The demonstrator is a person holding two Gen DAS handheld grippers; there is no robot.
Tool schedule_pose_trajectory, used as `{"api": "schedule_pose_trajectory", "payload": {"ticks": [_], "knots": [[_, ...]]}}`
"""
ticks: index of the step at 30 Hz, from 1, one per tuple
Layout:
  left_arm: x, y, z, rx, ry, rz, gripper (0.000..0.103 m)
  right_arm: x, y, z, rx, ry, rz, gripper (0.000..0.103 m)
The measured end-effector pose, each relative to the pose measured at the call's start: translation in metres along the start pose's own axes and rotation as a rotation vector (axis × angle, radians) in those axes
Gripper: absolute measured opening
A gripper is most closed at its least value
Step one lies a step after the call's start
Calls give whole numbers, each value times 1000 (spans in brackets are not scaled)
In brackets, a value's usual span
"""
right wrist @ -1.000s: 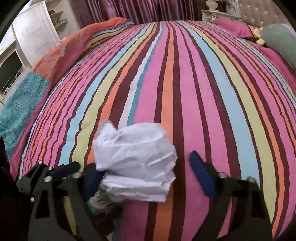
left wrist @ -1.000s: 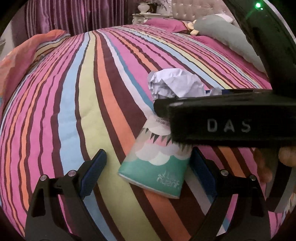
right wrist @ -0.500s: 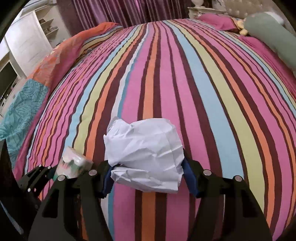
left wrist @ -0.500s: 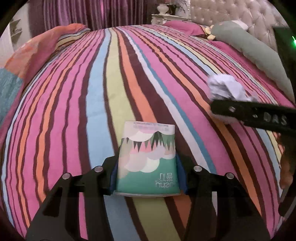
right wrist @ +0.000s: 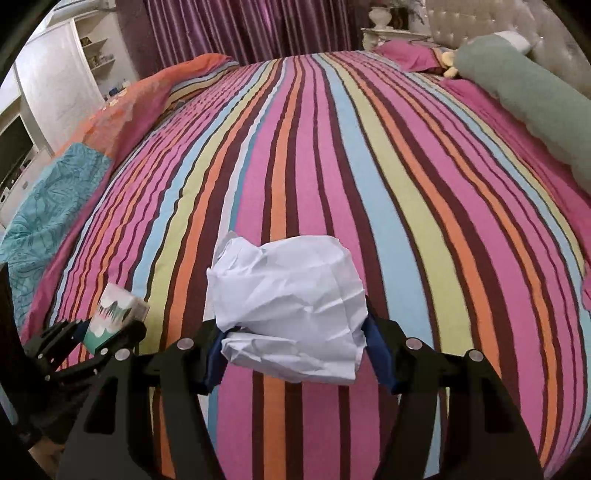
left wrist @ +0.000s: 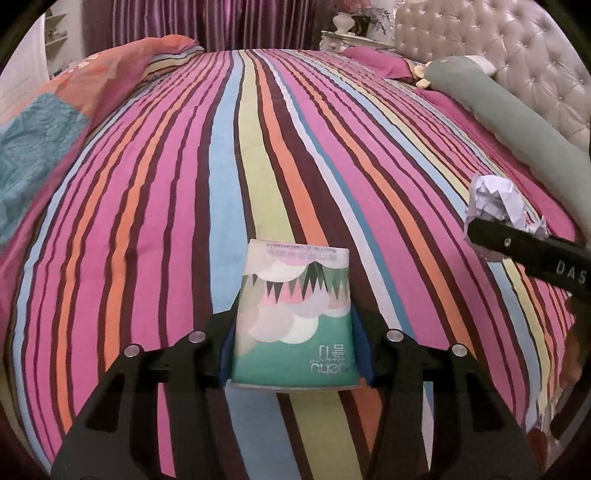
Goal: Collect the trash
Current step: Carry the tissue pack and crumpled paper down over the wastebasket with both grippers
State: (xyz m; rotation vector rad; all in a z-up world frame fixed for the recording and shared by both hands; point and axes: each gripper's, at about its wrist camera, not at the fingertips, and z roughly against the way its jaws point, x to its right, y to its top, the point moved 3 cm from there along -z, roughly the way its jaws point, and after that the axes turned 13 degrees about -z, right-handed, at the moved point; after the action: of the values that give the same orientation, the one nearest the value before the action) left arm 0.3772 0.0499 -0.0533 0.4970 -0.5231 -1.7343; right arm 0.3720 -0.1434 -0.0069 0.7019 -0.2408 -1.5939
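The left gripper is clenched on a tissue pack; its blue pads press the two long sides near the green end. The pack's long axis runs away from the camera, along the fingers, and its pale printed end points toward the far side of the bed. It is held above the striped bedspread. The right gripper grasps a crumpled white paper ball, wider than tall, also lifted off the cover. The two grippers are near each other, side by side but apart. Beyond them the bedspread is wide and flat. Farther away lie a green bolster at the right edge, a folded orange quilt at the left, then purple curtains.
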Motion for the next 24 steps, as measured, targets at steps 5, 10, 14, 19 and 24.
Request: {"api": "schedule_pose_trajectory", "payload": {"ticks": [5,10,14,19,24], "knots": [[8,-19,27,11,-2,9,50,3,-18,21,8,16,-24,60],[18,-39,48,16,-9,13,50,7,-33,41,21,34,-49,60],[26,-55,65,18,-13,16,50,11,-45,59,35,52,-70,60],[39,-74,86,25,-11,2,50,14,-63,79,52,70,-79,60],[55,-91,102,35,-15,-18,50,16,-85,95,56,82,-74,60]]}}
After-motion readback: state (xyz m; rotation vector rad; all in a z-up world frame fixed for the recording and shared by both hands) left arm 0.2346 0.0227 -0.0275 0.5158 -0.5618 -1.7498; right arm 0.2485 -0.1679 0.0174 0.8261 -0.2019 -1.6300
